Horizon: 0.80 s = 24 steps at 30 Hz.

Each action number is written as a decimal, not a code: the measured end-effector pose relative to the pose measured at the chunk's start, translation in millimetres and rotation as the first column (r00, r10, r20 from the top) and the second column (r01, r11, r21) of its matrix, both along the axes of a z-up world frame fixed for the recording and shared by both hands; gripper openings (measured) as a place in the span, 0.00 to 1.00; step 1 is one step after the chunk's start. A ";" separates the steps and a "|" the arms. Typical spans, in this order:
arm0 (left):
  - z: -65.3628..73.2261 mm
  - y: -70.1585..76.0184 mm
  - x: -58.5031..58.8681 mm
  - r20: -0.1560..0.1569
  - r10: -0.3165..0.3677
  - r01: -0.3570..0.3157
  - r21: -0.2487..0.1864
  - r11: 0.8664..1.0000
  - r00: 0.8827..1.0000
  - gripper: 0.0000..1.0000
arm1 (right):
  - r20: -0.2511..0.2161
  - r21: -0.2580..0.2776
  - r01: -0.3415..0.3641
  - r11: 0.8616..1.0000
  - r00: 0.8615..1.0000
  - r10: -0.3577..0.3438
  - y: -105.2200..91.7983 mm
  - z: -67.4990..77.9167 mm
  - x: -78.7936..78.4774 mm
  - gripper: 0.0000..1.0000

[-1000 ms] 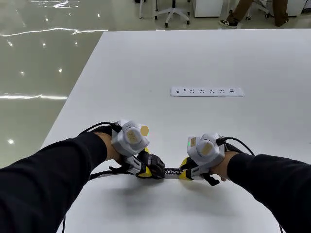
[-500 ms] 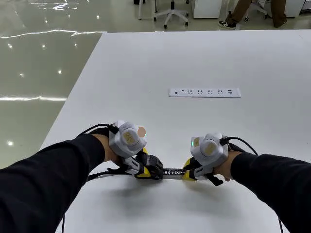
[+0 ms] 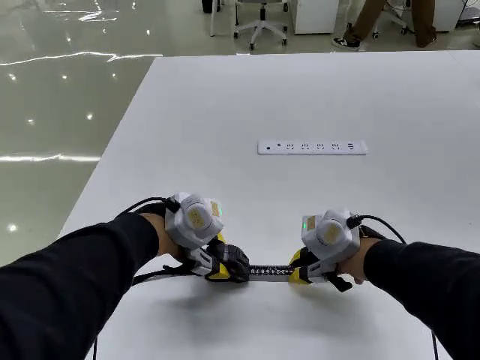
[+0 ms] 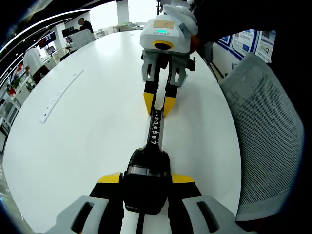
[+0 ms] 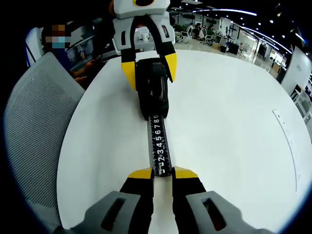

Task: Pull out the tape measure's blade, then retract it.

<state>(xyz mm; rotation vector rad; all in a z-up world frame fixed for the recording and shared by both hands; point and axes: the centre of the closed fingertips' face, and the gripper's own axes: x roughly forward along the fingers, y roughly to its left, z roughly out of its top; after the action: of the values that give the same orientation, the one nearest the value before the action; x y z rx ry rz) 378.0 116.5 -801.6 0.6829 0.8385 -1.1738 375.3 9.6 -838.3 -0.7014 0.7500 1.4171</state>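
On the table (image 3: 300,97), left fingers (image 4: 109,178) clamp tape measure (image 4: 146,178), right fingers (image 5: 141,174) blade (image 5: 160,144).

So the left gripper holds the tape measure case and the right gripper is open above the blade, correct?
No: the right gripper is shut on the blade, as the right gripper view shows. The left gripper does hold the case.

Left gripper (image 3: 223,268) and right gripper (image 3: 298,276) are pointed at each other, tips apart.
The left jaws are clamped on the tape measure case (image 3: 232,262); the right jaws, right of the case, are pinched on the blade (image 3: 270,270) end. Both sleeved forearms are angled inward toward the case.
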 end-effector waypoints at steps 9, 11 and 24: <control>0.0 0.0 0.1 0.000 0.002 -0.002 -0.004 1.000 1.000 0.31 | -0.007 -0.002 0.006 1.000 1.000 -0.006 -7.6 -0.1 0.8 0.08; 0.0 -0.2 0.1 0.001 0.003 -0.003 -0.004 1.000 1.000 0.31 | -0.009 -0.005 0.011 1.000 1.000 -0.011 -10.8 -0.6 1.5 0.08; 0.3 -0.9 0.1 0.004 0.008 -0.008 -0.008 1.000 1.000 0.31 | -0.009 -0.024 0.026 0.999 1.000 -0.026 -22.3 -4.8 3.5 0.08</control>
<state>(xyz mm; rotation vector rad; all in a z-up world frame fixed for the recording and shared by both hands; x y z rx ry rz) 378.1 115.6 -801.3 0.6752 0.8318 -1.1678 378.8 -12.7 -843.1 -0.7019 0.7821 1.3908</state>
